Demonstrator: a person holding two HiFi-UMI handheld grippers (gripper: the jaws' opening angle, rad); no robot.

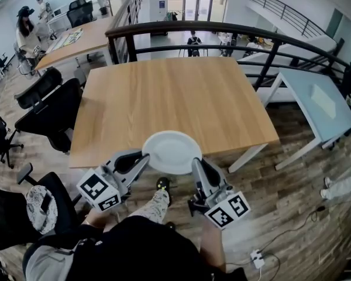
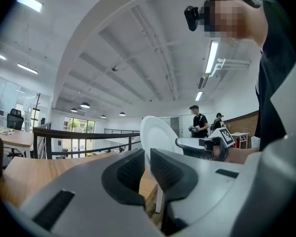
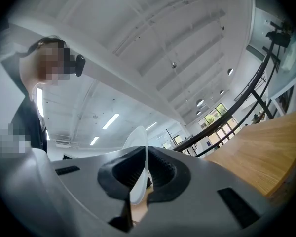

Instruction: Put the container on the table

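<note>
- Where the head view looks down, a white plate [image 1: 171,151] is carried between two grippers at the near edge of the wooden counter [image 1: 175,92], with its face turned upward. Its far part overlaps the counter edge and its near part hangs over the plank floor [image 1: 281,180]. Whether it touches the counter cannot be told.
- Left gripper [image 1: 141,160]: set on the plate's left rim, with its marker cube [image 1: 99,190] on the side toward the person.
- Left gripper view: the fingers [image 2: 129,171] of the left gripper [image 2: 146,158] stand almost together. They pinch the thin rim of the plate [image 2: 158,130], which rises between the dark ribbed pads. The right gripper [image 2: 207,144] shows beyond, at the opposite rim.
- Right gripper [image 1: 196,164]: set on the plate's right rim, with its marker cube [image 1: 228,209] nearest the person.
- Right gripper view: the fingers [image 3: 163,169] of the right gripper [image 3: 146,158] are likewise closed on the plate [image 3: 136,137]. The plate's edge runs down through the narrow gap between the two pads, and the counter [image 3: 266,152] lies to the right.
- Counter surface: bare apart from the overlapping plate.
- Surroundings: a black railing [image 1: 222,31] curves behind the counter. Black office chairs [image 1: 47,107] stand to its left and a pale blue table [image 1: 316,104] to its right. The person's patterned trouser leg and shoe [image 1: 161,192] show below the plate, between the grippers.
</note>
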